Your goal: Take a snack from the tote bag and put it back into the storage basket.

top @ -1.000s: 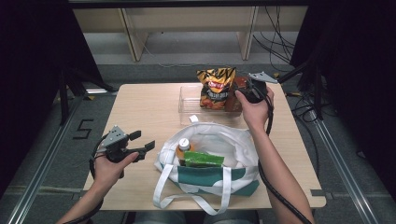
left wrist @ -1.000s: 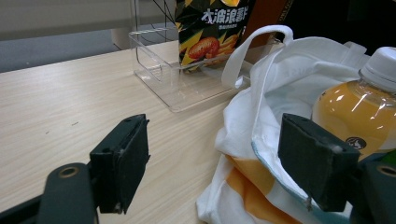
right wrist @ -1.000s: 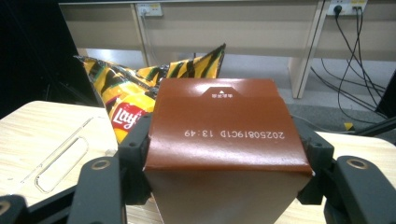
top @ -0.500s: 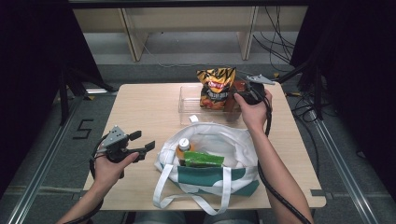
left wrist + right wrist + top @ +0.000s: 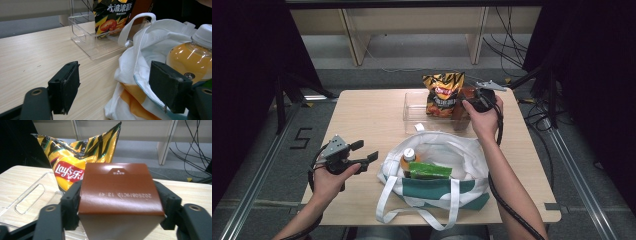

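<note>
**High view first: brown carton goes into the tray**

High view: my right claw sits at upper centre, standing a brown carton in the clear tray beside the Lay's chip bag. My left claw waits at lower left by the tote bag.

Left gripper view: its jaws gape empty, aimed at the orange juice bottle, probably next out.

Right gripper view: my jaws have just been opening with the carton between them. I cannot tell whether the pads press.
</note>
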`<state>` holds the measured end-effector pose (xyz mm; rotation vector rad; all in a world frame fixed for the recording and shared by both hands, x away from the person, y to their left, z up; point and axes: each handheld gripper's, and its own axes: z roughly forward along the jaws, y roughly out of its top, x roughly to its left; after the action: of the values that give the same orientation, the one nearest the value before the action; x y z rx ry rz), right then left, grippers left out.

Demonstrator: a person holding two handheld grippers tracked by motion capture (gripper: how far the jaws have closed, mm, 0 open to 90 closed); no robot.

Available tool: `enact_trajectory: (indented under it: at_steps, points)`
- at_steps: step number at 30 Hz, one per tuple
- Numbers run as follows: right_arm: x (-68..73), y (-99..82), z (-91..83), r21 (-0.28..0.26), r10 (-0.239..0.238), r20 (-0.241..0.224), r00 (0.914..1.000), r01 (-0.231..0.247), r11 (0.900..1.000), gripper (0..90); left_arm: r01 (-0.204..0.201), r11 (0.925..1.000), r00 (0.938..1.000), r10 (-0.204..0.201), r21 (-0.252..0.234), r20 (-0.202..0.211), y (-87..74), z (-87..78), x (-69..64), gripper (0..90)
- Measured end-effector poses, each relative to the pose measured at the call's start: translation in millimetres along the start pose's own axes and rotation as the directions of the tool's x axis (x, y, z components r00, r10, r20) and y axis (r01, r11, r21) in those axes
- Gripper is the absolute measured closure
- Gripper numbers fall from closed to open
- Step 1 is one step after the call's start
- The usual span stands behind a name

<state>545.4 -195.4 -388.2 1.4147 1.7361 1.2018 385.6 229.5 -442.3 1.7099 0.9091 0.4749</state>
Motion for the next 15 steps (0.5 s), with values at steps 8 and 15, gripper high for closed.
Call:
enact_trajectory:
  at_steps: [8,15]
  points:
    - [1.4,1.9,-1.7,-0.01,0.01,-0.006,0.9999,-0.01,0.9999,27.9,-0.005,1.0,1.0,0.005,0.002,0.003,-0.3,0.7,-0.1,24.3]
    - [2.6,3.8,-9.5,-0.011,0.001,-0.007,1.0,-0.001,0.9999,27.6,0.0,1.0,1.0,0.0,-0.003,0.008,-0.3,0.9,-0.1,24.3]
